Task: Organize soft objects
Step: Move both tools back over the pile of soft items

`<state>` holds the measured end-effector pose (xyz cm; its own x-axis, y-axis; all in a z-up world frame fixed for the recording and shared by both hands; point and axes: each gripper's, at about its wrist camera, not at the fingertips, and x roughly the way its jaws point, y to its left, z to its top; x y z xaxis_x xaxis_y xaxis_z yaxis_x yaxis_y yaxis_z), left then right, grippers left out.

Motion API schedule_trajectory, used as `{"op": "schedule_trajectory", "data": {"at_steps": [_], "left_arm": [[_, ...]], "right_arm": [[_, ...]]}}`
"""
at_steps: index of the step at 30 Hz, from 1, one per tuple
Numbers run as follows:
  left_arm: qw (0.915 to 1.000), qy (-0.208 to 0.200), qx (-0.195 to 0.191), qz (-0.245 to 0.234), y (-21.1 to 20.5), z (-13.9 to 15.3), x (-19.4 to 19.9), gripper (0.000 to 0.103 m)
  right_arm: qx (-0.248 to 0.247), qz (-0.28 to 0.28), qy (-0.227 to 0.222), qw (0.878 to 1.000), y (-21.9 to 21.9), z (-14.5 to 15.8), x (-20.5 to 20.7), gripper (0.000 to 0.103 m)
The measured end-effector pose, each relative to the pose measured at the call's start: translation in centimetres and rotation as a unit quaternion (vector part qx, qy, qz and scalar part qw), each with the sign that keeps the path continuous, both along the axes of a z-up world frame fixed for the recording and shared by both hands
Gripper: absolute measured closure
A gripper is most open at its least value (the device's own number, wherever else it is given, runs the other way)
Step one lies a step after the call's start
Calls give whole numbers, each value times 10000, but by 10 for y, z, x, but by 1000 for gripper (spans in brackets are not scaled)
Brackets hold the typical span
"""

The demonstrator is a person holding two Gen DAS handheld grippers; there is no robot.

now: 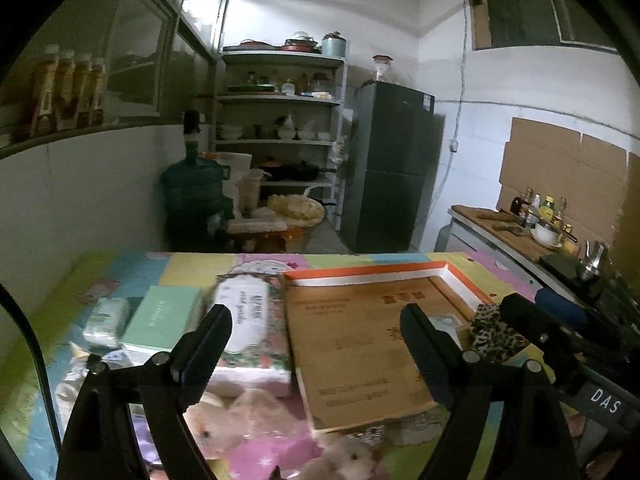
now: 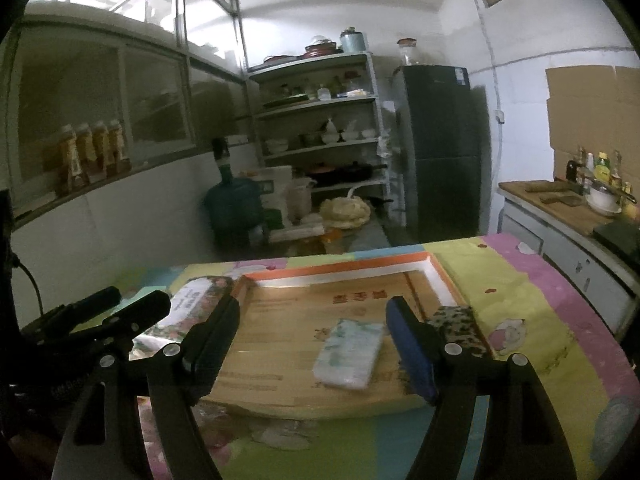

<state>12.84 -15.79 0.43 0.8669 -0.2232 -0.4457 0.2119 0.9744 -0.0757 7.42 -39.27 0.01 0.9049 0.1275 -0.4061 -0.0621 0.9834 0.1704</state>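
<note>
- Left claw [image 1: 316, 344] gapes wide with nothing between its jaws, above the bench's near-left corner.
- Below it lies a pink plush toy [image 1: 236, 420]: light and squashy, so pinch the fat body, not a limp limb.
- Right claw [image 2: 312, 344] is spread too, holding nothing.
- Under it, a small white soft wipes pack [image 2: 350, 354] lies in the shallow orange-rimmed cardboard box lid [image 2: 360, 264] mid-bench; its film looks slippery, so grip across the short sides.
</note>
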Motion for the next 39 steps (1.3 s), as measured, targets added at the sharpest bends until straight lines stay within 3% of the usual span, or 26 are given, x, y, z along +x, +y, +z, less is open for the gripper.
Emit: {"op": "schedule_trajectory", "data": {"at_steps": [28, 39], "left_arm": [[9981, -77, -54, 610, 105, 1, -19, 17], [9924, -25, -170, 1219, 172, -7, -27, 17]], "right_arm": [[-242, 620, -24, 9978, 101, 9, 3, 26], [-349, 960, 128, 9947, 143, 0, 10, 26]]}}
